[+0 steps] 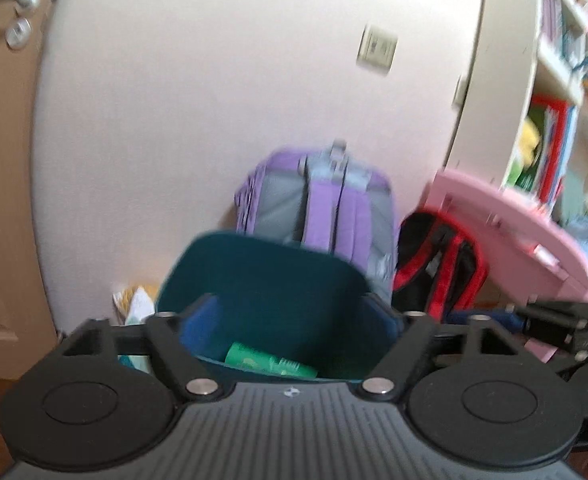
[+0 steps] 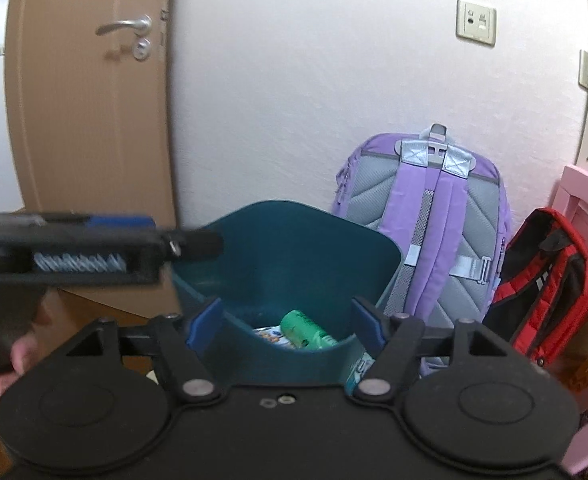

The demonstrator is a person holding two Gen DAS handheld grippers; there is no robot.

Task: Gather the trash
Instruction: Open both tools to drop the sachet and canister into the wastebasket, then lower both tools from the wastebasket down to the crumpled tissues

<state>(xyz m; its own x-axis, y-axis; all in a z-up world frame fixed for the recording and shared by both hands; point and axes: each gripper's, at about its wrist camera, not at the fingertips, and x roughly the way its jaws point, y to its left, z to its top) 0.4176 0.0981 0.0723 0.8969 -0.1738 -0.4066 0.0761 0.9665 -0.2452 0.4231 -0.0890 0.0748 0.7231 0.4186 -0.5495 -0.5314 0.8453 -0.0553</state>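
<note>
Jaws of both grippers stand released with nothing between them, each pair hanging just over the near rim of the teal bin (image 2: 289, 248). The left gripper (image 1: 289, 320) frames the bin's mouth in its own view; the right gripper (image 2: 287, 320) does the same from further right, and sees the left one from the side as a dark blurred bar with a spring at the left edge. The trash sits in the bin's bottom: a green tube-like wrapper (image 2: 308, 330) lying on a printed packet (image 2: 267, 334).

Going left to right, the risks look like this. More litter, a yellow-and-white bag (image 1: 135, 302), lies on the floor beside the bin's left wall, against the wall of the room; a reach for it could knock the bin, which appears to lean back toward the purple backpack (image 2: 434, 216). Another packet (image 2: 360, 368) shows just outside the bin's near right wall, half covered by the right gripper's body, so a grab there would be nearly blind. The red-and-black backpack (image 2: 546, 280) and pink furniture (image 2: 586, 208) crowd the right side, and a strap could be snagged.

Hard to make out: the left view is smeared by motion; the bin's base and floor contact are hidden behind both gripper bodies; only fingers of a hand (image 2: 13, 356) show at the left edge of the right view.
</note>
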